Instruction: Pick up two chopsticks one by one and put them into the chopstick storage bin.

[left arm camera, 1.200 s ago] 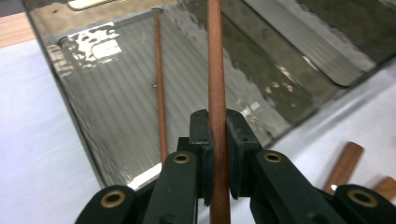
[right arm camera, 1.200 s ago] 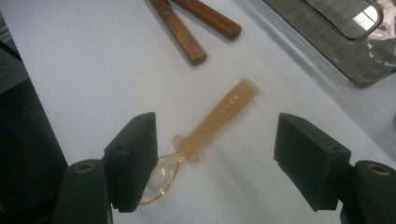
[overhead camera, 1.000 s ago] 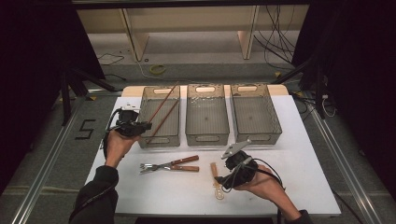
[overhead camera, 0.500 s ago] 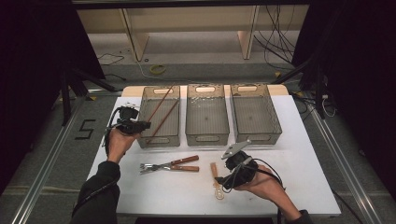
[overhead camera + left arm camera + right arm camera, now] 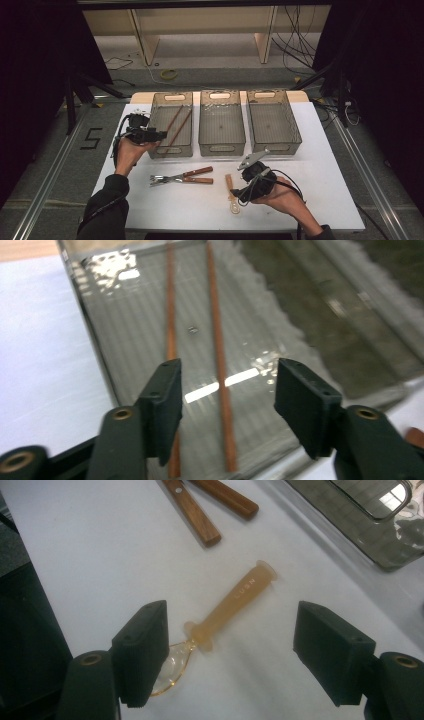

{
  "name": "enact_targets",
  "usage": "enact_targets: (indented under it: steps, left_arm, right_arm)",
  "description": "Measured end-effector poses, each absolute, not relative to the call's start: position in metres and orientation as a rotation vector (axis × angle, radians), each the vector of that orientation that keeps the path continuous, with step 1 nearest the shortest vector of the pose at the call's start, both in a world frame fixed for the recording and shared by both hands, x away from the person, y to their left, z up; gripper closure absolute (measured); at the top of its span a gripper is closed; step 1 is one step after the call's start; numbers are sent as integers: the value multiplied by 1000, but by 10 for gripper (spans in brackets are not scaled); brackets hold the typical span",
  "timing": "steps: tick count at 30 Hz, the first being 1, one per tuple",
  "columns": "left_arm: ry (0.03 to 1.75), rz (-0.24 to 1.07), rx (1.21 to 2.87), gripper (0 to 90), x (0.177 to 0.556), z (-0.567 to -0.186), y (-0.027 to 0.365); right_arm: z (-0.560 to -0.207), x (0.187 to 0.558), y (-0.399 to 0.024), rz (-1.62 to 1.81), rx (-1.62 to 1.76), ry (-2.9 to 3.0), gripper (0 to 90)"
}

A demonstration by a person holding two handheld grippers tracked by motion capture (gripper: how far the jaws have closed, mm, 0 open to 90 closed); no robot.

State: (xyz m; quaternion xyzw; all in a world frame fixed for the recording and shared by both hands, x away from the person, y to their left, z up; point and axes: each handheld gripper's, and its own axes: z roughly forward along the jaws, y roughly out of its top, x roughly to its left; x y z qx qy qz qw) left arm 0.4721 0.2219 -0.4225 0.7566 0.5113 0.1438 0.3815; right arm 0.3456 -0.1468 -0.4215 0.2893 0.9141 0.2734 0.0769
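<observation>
Chopsticks [image 5: 220, 360]: two, loose in bin [image 5: 172, 125] at ten o'clock; left gripper [image 5: 225, 390] just opened, released above; right gripper [image 5: 230, 655] released over spoon [image 5: 235, 605].

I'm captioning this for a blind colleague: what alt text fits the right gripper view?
An amber plastic spoon lies on the white table between the right gripper's open jaws, untouched. Two wooden handles lie beyond it, and a clear bin stands at the upper right.

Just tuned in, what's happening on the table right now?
A person is sorting utensils into bins. The left gripper hangs over the left bin, jaws just opened, with two chopsticks lying inside. The right gripper is open over a small spoon on the table. Two wood-handled utensils still wait.
</observation>
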Motion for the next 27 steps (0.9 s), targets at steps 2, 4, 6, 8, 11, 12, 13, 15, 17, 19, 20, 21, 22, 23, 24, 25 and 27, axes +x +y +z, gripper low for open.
enact_targets:
  steps: [2,4,6,8,11,12,13,15,17,19,20,21,22,23,24,25,27]
  left_arm:
    - [1274,365,1916,370,466,-420,220]
    - [1226,357,1907,344,457,-417,218]
    - [1192,359,1898,315,448,-415,216]
    - [1158,345,1884,294,441,-416,215]
    - [1129,344,1894,264,433,-418,211]
    - [1117,341,1891,265,431,-417,210]
    - [1105,336,1892,264,429,-417,209]
    - [1083,340,1889,250,425,-416,205]
    - [1061,331,1880,244,421,-416,203]
    - [1045,322,1867,234,417,-417,201]
    - [1037,318,1864,232,415,-417,200]
    - [1032,314,1859,229,413,-419,199]
    - [1026,312,1856,223,411,-420,199]
    - [1024,307,1851,219,409,-421,198]
    - [1020,302,1840,216,408,-422,198]
    - [1015,301,1837,214,406,-423,198]
    - [1005,308,1835,210,402,-426,197]
  right_arm:
    - [-422,346,-147,818,870,2737,310]
    - [-422,347,-147,817,879,2734,310]
    - [-423,348,-147,814,890,2730,310]
    - [-423,349,-147,814,894,2725,310]
    - [-424,350,-146,805,911,2716,312]
    - [-425,351,-145,802,910,2713,312]
    - [-426,351,-145,796,922,2711,313]
    - [-428,353,-143,794,936,2708,313]
    - [-429,354,-143,792,952,2706,313]
    - [-430,355,-142,791,966,2702,313]
    - [-431,356,-141,786,973,2697,313]
    - [-431,357,-141,784,977,2693,315]
    - [-432,358,-141,789,982,2690,318]
    - [-433,359,-140,790,983,2688,318]
    - [-433,359,-140,791,990,2687,319]
    - [-434,360,-139,790,994,2684,320]
    - [-436,362,-138,790,1004,2684,321]
